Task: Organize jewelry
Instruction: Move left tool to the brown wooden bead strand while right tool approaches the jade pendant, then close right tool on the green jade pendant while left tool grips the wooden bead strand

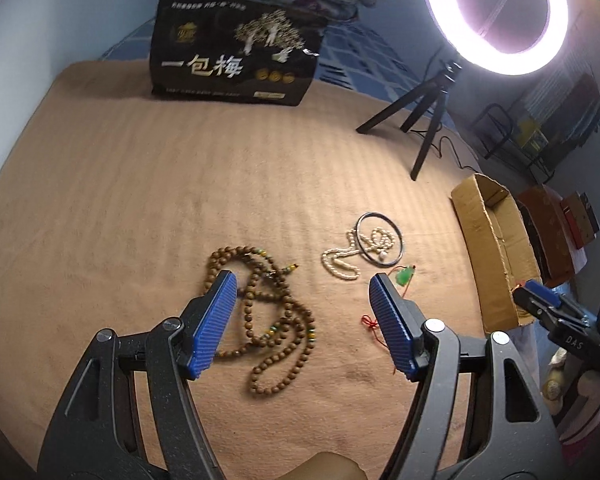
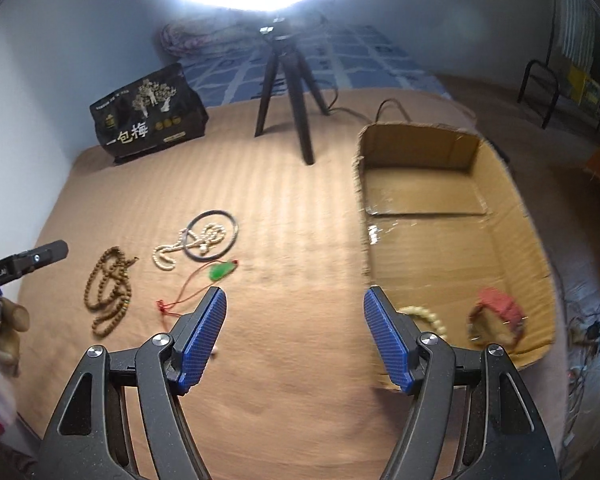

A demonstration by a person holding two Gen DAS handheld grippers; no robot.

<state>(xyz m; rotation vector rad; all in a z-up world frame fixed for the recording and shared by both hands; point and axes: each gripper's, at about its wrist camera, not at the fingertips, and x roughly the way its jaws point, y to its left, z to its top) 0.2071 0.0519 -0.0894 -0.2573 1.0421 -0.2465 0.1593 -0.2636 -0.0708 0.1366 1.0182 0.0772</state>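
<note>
Jewelry lies scattered on a tan blanket point(image 1: 140, 184) spread over the bed, beside an open cardboard box point(image 2: 452, 240) that serves as the landmark. Standing at the far corner of the box is a tripod point(image 2: 296, 96) carrying a lit ring light point(image 1: 496, 16), and a black snack bag point(image 1: 236, 56) stands well beyond the box toward the wall. Inside the box, at its near end, rest a cream bead bracelet point(image 2: 428, 316) and a red-and-brown bracelet point(image 2: 496, 316). Out on the blanket, farthest from the box, a long brown wooden bead necklace point(image 1: 276, 320) sprawls in loops. Nearer the box, a white pearl strand point(image 1: 348, 256) drapes across and partly inside a dark metal bangle point(image 1: 380, 240). Closest to the box lies a small green pendant point(image 1: 405, 276) on a thin red cord point(image 2: 180, 300). The left gripper point(image 1: 304, 304) hovers over the wooden beads with its blue pads spread wide and nothing between them. The right gripper point(image 2: 296, 320) hangs by the near edge of the box, likewise spread wide and empty.
</note>
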